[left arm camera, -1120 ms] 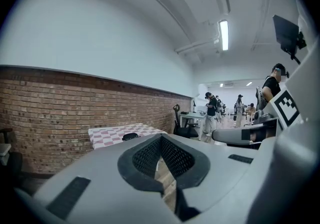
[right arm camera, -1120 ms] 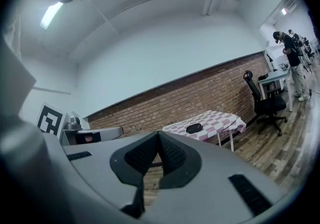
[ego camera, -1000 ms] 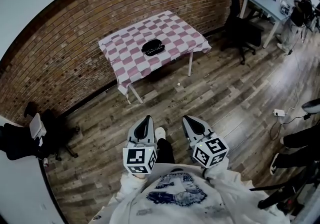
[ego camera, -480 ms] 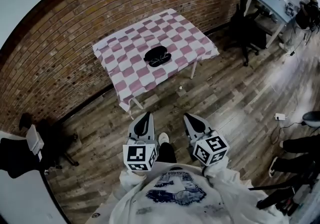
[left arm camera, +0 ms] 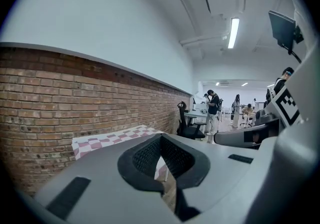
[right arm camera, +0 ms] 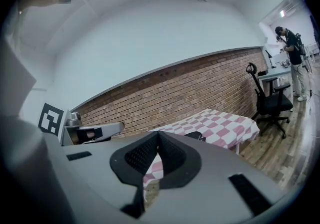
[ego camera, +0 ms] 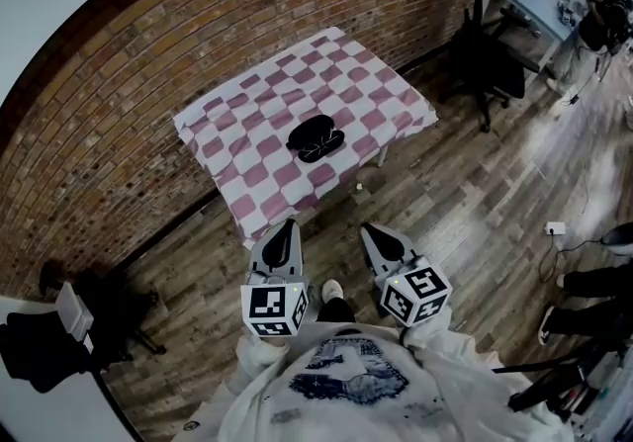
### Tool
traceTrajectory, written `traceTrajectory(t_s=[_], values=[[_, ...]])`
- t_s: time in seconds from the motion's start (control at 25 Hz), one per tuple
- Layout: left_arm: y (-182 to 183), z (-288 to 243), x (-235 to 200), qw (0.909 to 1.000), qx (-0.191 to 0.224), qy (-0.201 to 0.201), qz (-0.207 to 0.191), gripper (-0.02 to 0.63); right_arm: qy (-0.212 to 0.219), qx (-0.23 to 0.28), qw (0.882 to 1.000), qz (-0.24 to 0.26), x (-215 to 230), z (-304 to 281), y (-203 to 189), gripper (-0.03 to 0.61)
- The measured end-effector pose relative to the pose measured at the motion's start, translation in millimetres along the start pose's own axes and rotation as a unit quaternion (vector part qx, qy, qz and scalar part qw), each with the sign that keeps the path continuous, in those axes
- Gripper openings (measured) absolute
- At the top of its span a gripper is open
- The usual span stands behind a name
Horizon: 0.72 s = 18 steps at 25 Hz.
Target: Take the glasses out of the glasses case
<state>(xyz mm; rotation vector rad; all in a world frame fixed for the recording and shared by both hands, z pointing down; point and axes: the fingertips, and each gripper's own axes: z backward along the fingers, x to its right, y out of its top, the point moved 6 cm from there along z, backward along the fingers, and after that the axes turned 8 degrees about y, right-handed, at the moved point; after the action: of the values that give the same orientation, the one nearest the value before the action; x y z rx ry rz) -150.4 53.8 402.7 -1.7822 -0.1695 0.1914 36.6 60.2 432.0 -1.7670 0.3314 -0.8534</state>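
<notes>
None of the job looks started: reaching the bench, dealing with the lid and lifting the contents out all seem to lie ahead.

Biggest in the head view is the brick wall (ego camera: pixel 119 114) that curves behind everything, then the wooden floor (ego camera: pixel 445 193) on which the person stands. Next comes the bench (ego camera: pixel 366 84), covered by a pink-and-white checked cloth and set close to the wall, with a dark office chair (ego camera: pixel 485 64) well apart on the right side.

Both tools are held low in front of the person's chest, short of the bench's near edge. The left gripper (ego camera: pixel 288 229) and the right gripper (ego camera: pixel 370 232) lie side by side, roughly parallel and nearly level, noses aimed at the bench, marker cubes toward the body. Neither is over the cloth.

Smaller again is the glasses case (ego camera: pixel 316 138), a dark oval lying near the middle of the bench, untouched and well apart from both tools. Whether its lid is up, or the glasses show inside, is too small to tell.

Smallest are the fingers. Each gripper view shows its own pair pressed together with nothing between them: the left fingers (left arm camera: pixel 145 155) meet over a slice of cloth and floor, and the right fingers (right arm camera: pixel 140 155) meet with the case visible just beyond.
</notes>
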Motion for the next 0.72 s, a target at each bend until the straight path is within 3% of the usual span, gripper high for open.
traceTrajectory(t_s=[0.44,0.72], values=[[5.6,-56.8,-54.8,0.9999,-0.009,-0.011,0.006,0.009,-0.006,-0.015,1.0,0.003,8.8,-74.7,11.5,0.014],[3.3,-76.0,-72.3,0.9995,-0.017,-0.023,0.016,0.009,-0.028,-0.022,0.999,0.004,13.9,-90.8,17.5,0.014]])
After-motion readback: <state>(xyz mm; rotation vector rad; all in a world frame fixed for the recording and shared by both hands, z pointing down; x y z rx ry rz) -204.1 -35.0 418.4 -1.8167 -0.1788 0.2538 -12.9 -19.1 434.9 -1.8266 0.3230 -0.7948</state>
